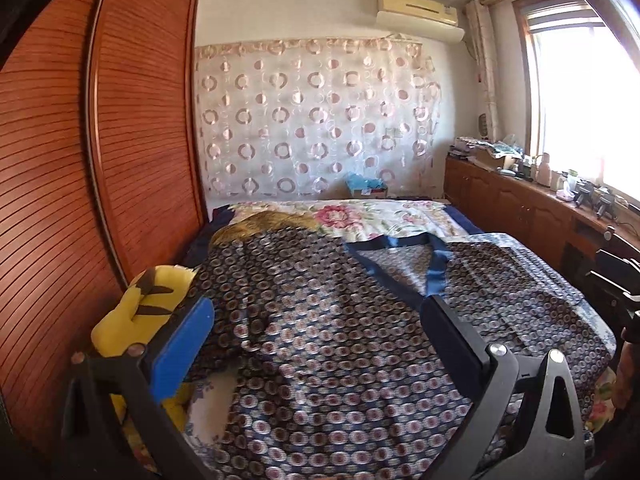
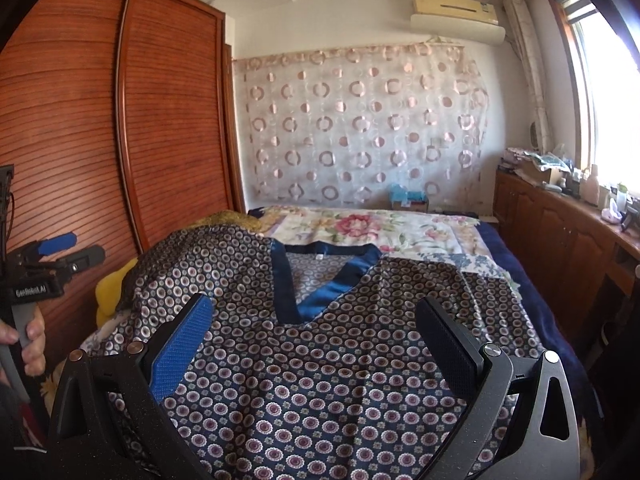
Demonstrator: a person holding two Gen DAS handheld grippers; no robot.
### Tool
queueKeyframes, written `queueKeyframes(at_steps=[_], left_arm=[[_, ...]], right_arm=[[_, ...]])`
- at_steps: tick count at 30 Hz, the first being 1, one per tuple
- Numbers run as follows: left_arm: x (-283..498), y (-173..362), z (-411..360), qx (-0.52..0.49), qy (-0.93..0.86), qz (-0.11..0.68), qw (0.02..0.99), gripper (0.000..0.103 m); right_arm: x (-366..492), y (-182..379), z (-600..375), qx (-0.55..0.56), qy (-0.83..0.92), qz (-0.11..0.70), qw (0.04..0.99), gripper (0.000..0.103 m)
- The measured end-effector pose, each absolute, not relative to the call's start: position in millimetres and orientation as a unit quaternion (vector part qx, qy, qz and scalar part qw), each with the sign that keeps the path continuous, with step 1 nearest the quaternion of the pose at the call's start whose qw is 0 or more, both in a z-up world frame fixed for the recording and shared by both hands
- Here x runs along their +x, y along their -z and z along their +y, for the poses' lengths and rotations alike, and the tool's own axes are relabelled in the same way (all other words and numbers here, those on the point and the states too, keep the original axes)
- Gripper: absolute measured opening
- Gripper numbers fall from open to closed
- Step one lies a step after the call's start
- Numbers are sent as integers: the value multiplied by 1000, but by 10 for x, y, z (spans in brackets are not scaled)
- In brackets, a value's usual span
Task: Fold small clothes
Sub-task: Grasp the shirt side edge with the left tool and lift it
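garment [image 2: 320,380] neckline clearest right view, grippers wide

A home bedroom: bed [image 2: 400,232], wooden wardrobe [image 2: 120,120], wall air conditioner [image 2: 456,10].

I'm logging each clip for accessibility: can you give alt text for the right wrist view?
The right gripper hangs open above a dark blue patterned top with a satin V-neck, spread on a bed. At the left edge, the left gripper is held open beside a wooden wardrobe.
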State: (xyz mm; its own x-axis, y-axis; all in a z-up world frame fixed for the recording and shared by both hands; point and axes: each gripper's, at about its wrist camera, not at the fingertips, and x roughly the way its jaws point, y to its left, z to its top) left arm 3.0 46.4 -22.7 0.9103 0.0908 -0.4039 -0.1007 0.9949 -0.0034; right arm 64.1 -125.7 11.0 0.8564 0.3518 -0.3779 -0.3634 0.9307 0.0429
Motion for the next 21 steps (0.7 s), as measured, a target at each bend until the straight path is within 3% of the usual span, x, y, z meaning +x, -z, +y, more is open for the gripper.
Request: queueKeyframes(at_steps=[12,21], left_arm=[[292,652,1253,-60,-90,252,962,103],[514,1130,1605,-46,-111,344,931,103]], right_arm=[[934,380,-1085,-32,-217,249,943,103],[1019,608,-974,-41,-238,281,929,103]])
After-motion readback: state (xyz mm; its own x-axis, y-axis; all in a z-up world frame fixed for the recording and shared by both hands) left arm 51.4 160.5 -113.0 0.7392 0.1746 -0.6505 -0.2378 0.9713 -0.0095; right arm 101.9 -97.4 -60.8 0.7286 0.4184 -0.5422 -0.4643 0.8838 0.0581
